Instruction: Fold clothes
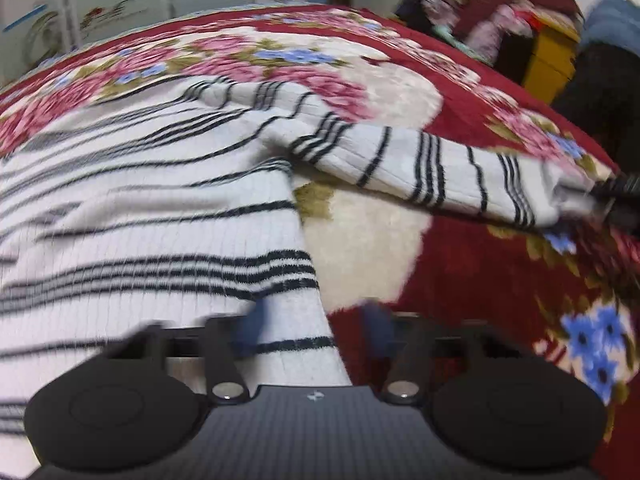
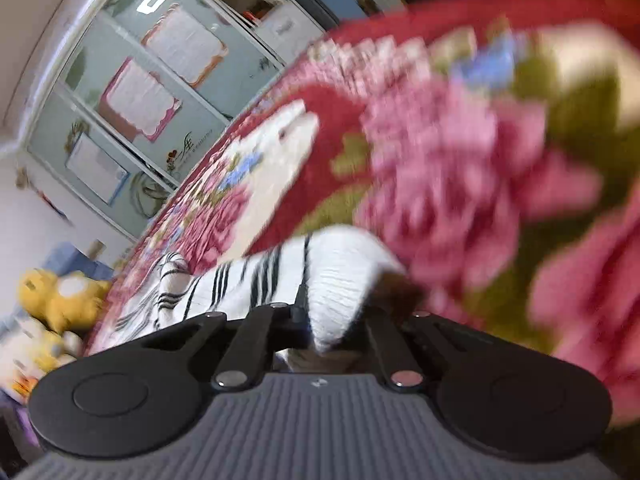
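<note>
A white knit sweater with black stripes (image 1: 132, 208) lies spread on a red floral blanket (image 1: 472, 264) covering a bed. One sleeve (image 1: 432, 172) stretches out to the right, lifted slightly off the blanket. My right gripper (image 1: 618, 196) holds that sleeve's cuff at the right edge of the left wrist view. In the right wrist view the cuff (image 2: 340, 280) sits bunched between the fingers of the right gripper (image 2: 336, 320), which is shut on it. My left gripper (image 1: 314, 330) hovers open over the sweater's right side edge, its blurred blue pads (image 1: 252, 326) wide apart.
A wardrobe with pale sliding doors (image 2: 132, 92) stands past the far side of the bed. Yellow plush toys (image 2: 52, 300) lie beside the bed. A heap of clothes (image 1: 492, 12) and a yellow box (image 1: 550, 60) sit beyond the blanket's far right corner.
</note>
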`<state>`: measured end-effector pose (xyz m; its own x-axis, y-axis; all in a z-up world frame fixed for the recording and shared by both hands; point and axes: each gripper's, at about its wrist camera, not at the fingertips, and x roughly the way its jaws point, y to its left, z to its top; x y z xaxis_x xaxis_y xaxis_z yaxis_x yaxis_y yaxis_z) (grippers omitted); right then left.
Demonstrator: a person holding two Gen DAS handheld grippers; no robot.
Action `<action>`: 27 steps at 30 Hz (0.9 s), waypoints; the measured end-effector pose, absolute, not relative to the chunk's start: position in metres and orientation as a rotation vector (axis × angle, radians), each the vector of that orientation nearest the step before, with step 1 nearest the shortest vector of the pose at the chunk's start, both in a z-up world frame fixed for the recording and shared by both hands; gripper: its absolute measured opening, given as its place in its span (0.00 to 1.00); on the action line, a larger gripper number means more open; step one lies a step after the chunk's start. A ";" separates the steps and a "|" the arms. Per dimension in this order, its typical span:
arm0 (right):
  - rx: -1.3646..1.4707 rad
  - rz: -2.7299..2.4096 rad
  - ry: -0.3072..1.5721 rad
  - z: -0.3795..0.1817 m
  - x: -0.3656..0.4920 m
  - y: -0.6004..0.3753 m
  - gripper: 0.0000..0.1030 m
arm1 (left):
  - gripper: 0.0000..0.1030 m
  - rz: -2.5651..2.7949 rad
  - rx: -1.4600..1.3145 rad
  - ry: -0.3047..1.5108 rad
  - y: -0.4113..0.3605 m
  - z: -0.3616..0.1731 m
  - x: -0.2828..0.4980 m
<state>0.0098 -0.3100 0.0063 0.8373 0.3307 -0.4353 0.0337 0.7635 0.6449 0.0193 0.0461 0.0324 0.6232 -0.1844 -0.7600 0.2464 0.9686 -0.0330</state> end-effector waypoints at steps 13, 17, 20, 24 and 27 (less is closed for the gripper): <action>0.752 0.032 0.532 -0.011 0.022 -0.366 0.06 | 0.07 -0.316 0.231 0.901 0.051 0.035 0.016; 0.658 -0.004 0.488 0.007 0.039 -0.372 0.06 | 0.06 -0.327 0.239 0.878 0.049 0.037 0.012; 0.607 -0.045 0.502 0.003 0.054 -0.380 0.05 | 0.07 -0.359 0.166 0.859 0.051 0.045 0.010; 0.538 -0.099 0.519 -0.003 0.075 -0.390 0.05 | 0.22 -0.387 0.218 0.873 0.040 0.031 0.008; 0.486 -0.140 0.532 -0.007 0.090 -0.398 0.06 | 0.28 -0.381 0.293 0.827 0.031 0.024 -0.003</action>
